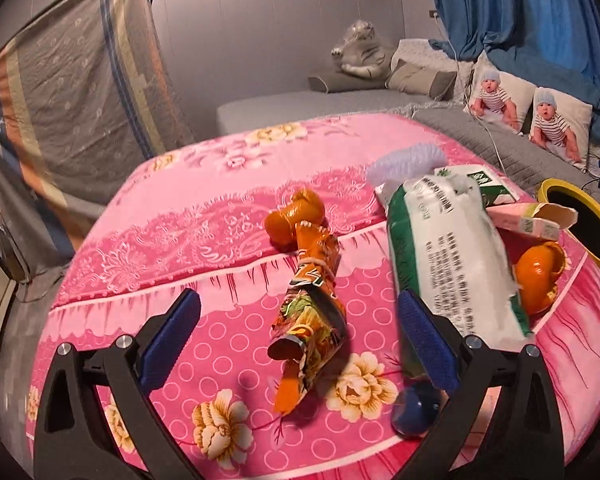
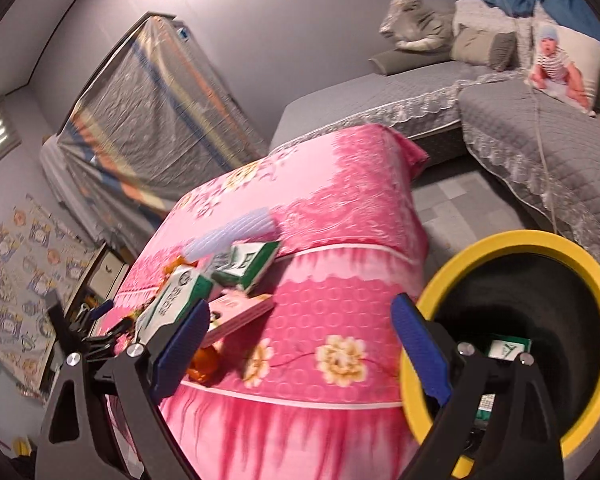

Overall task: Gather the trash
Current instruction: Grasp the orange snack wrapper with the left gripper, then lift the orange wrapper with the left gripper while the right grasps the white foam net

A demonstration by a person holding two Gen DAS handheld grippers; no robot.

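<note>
The table is draped in a pink floral cloth (image 1: 228, 184), and the trash lies scattered over it. Nearest the left gripper (image 1: 300, 344) is a crumpled snack wrapper (image 1: 312, 304), orange and black with bright print, twisted into a long roll and bound with a rubber band about its middle. Its long axis runs from the gripper's side away toward the far edge, leaning a little left at the far end, with the open torn mouth turned toward the gripper. At its far tip sits an orange peel (image 1: 294, 216), touching it or just beside it.

To the right lies a white and green plastic bag (image 1: 448, 256), long and puffy, its length running roughly alongside the wrapper; its near end is just by the right-hand finger. A second peel (image 1: 538, 276) is tucked against its right side, a small pink box (image 1: 528, 220) with an open flap lies across the far end, and a pale ribbed cup (image 1: 408, 158) lies beyond. A blue marble (image 1: 414, 410) lies near the right finger.

The left gripper's jaws stand wide apart, holding nothing, the wrapper lying between them and a little ahead.

The right gripper (image 2: 300, 344) is also spread wide and empty, beside the yellow-rimmed bin (image 2: 572, 264) off the table's edge. A green and white carton (image 2: 508, 350) lies in the bin.
</note>
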